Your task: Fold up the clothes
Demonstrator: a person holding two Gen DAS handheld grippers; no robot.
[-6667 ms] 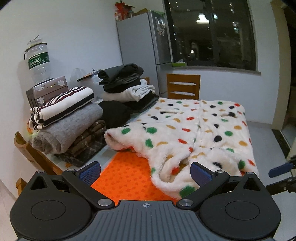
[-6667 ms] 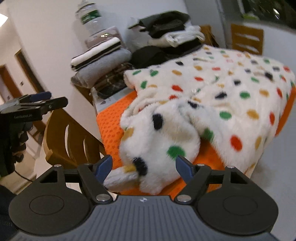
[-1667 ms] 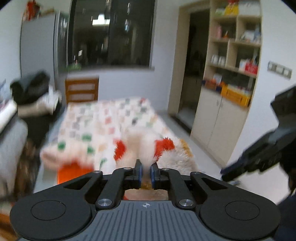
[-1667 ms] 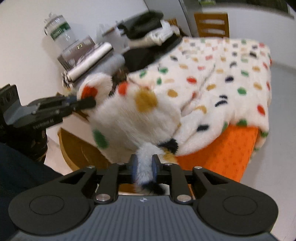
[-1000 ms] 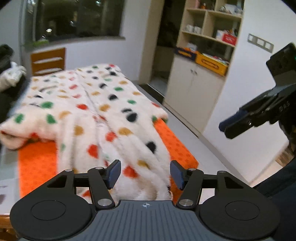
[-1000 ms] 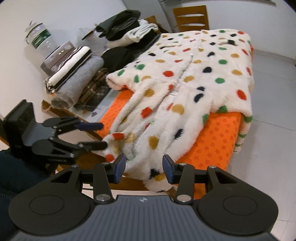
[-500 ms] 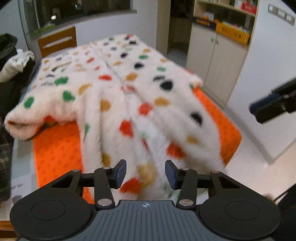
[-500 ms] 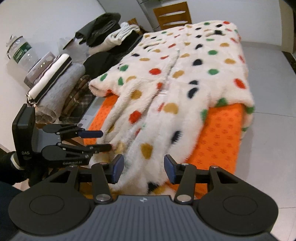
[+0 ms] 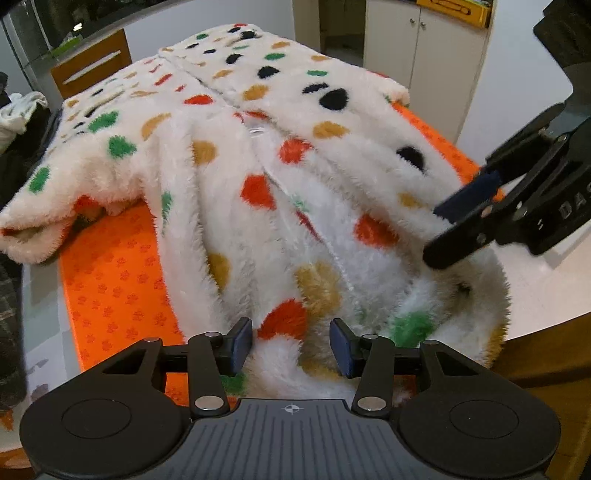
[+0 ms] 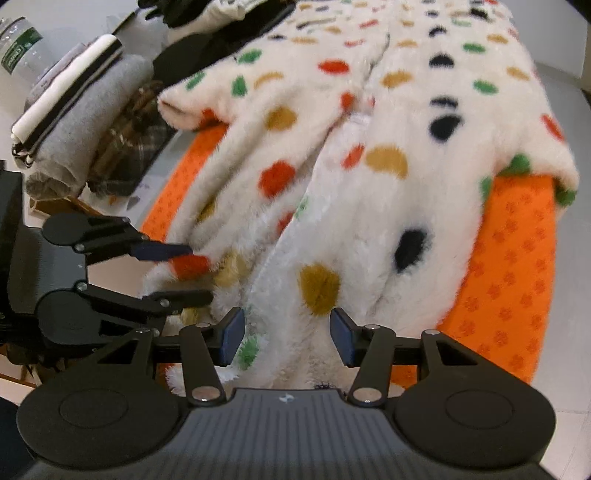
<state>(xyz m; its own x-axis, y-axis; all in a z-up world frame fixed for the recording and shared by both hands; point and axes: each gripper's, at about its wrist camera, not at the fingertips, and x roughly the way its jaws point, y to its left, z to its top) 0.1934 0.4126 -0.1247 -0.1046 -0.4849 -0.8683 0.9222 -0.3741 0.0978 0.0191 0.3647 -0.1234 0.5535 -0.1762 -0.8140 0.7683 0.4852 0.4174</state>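
Note:
A white fleece garment with coloured dots [image 9: 295, 155] [image 10: 388, 122] lies spread over an orange mat [image 9: 110, 273] [image 10: 517, 258]. Its near end is bunched at the table's front edge. My left gripper [image 9: 291, 347] hangs low over that bunched end with fleece between its fingers, the pads clear of it; the same left gripper [image 10: 197, 273] pokes into the fleece from the left. My right gripper [image 10: 286, 341] straddles the near hem, its jaws opening, with fleece between them and untouched. In the left wrist view this right gripper [image 9: 443, 229] reaches in from the right.
Folded clothes [image 10: 81, 122] are stacked at the table's left side, with a dark pile [image 10: 221, 33] and a water bottle [image 10: 18, 51] behind. A wooden chair [image 9: 92, 70] stands beyond the far end, white cabinets [image 9: 417, 55] to the right. Pale floor [image 10: 576, 332] lies right of the table.
Both grippers, shut on fleece earlier, have let it go and sunk towards the garment's near end. The right gripper has closed in on the fleece beside the left one.

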